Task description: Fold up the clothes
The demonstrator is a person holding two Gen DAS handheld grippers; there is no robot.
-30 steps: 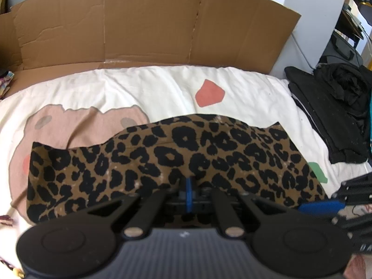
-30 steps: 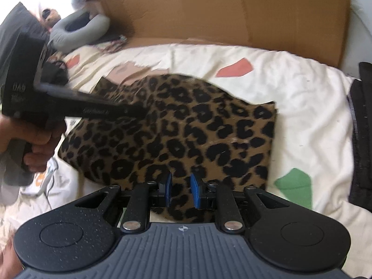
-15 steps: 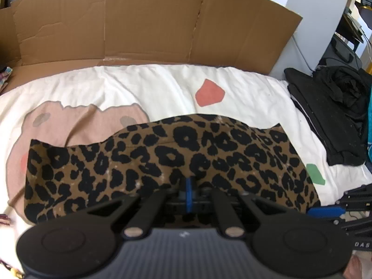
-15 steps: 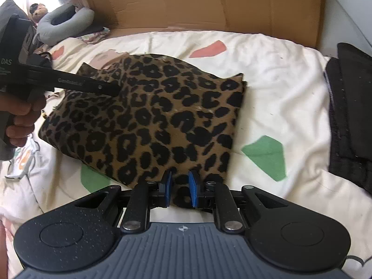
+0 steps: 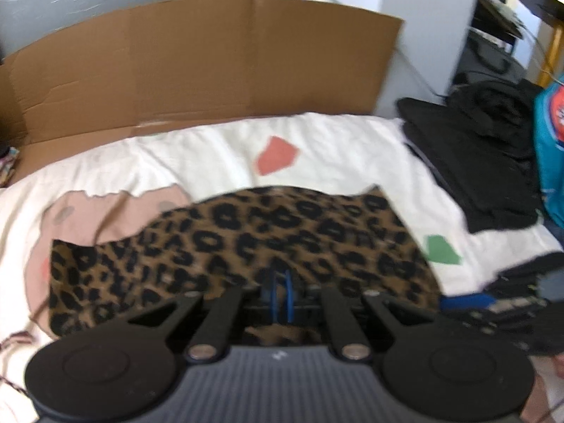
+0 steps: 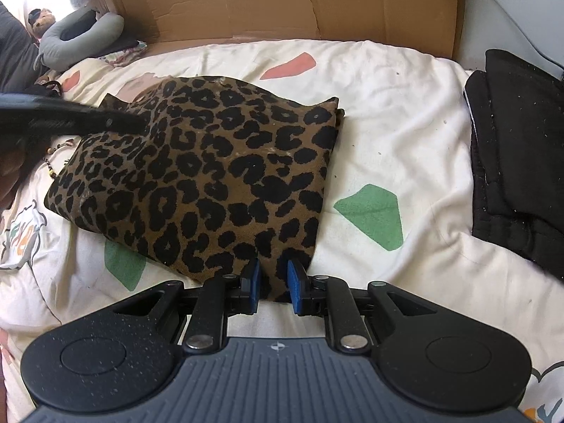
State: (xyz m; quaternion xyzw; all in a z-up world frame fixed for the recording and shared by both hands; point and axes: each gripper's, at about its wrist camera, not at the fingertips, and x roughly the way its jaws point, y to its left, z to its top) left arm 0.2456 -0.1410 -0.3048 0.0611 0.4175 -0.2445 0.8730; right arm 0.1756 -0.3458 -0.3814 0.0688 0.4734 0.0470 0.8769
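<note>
Bed: cream quilt (image 6: 387, 105) with red, green and pink patches. Cardboard sheet (image 5: 197, 70) stands along the far edge. Black clothes (image 6: 518, 162) piled on the quilt's right side, well apart from the work.

Leopard cloth (image 6: 211, 176) lies folded mid-quilt, one corner over a green patch (image 6: 125, 264), another green patch (image 6: 373, 215) just beside its right edge.

Grey neck pillow (image 6: 81, 40) at far left by the cardboard.

Right gripper (image 6: 275, 282): blue pads partly apart, near corner of the leopard cloth pinched between them. Left gripper (image 5: 280, 298): pads nearly pressed together, thin fold of the same cloth caught between them at its left near edge; that view is blurred. From the right view, its finger (image 6: 70, 120) reaches over the cloth's far-left part.
</note>
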